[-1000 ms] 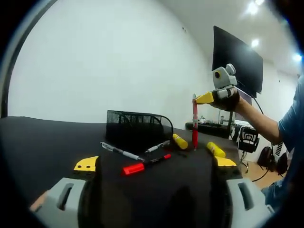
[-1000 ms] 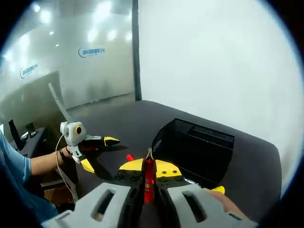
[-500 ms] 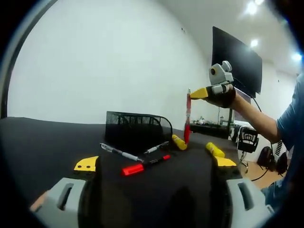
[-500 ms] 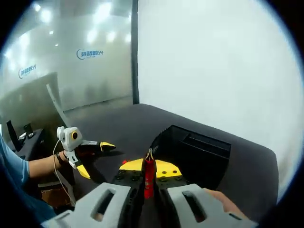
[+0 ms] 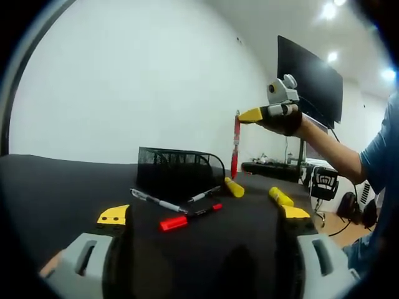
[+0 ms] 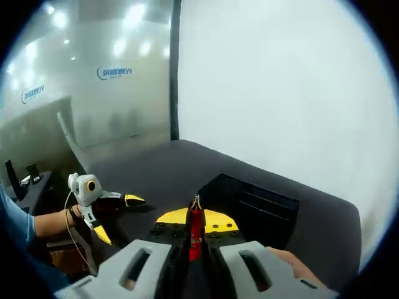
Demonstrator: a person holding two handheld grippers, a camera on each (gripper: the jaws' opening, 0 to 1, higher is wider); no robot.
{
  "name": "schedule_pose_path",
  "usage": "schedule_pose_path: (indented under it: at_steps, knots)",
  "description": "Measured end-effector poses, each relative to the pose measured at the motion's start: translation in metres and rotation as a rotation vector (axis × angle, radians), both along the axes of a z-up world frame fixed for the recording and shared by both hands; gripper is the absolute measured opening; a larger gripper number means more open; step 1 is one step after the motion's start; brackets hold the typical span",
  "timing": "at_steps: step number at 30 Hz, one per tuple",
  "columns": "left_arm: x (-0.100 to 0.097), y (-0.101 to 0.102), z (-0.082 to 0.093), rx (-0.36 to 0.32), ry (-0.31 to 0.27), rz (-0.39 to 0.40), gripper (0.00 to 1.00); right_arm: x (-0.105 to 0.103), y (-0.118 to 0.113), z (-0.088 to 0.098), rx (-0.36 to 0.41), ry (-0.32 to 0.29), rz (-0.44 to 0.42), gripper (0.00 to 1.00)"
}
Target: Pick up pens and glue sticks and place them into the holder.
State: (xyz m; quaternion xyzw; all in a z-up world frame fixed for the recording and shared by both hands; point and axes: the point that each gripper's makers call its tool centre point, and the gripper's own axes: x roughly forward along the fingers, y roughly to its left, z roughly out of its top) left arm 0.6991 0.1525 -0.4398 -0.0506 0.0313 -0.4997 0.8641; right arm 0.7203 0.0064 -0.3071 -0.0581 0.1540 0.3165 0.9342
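Open air above holder (image 5: 179, 163), pens (image 5: 159, 200) in front

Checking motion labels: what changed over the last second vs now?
The right hand-held gripper stays shut on the red pen and has lifted it off the black table, carrying it up and toward the mesh holder. The pen now hangs upright near the holder's end, not yet inside. The left hand-held gripper stayed open and low; the pens and yellow glue sticks on the table did not move.

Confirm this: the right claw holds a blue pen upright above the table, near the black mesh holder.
Not quite: the pen is red, not blue, as the left gripper view shows. The right claw does hold it upright above the table, near the black mesh holder.
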Motion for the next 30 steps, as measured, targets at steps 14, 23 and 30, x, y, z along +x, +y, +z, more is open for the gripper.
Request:
schedule_pose_path:
  at_steps: [14,23,30]
  knots:
    - [-0.002,-0.001,0.0,0.003,-0.002,-0.005,0.9,0.03,0.006,0.023,-0.011,-0.031,-0.016,0.04]
    - [-0.003,-0.001,0.001,-0.002,-0.002,-0.008,0.9,0.055,0.011,0.042,-0.021,-0.062,-0.034,0.04]
    - [-0.004,-0.002,0.002,-0.007,-0.005,-0.012,0.9,0.075,0.019,0.048,-0.024,-0.077,-0.058,0.04]
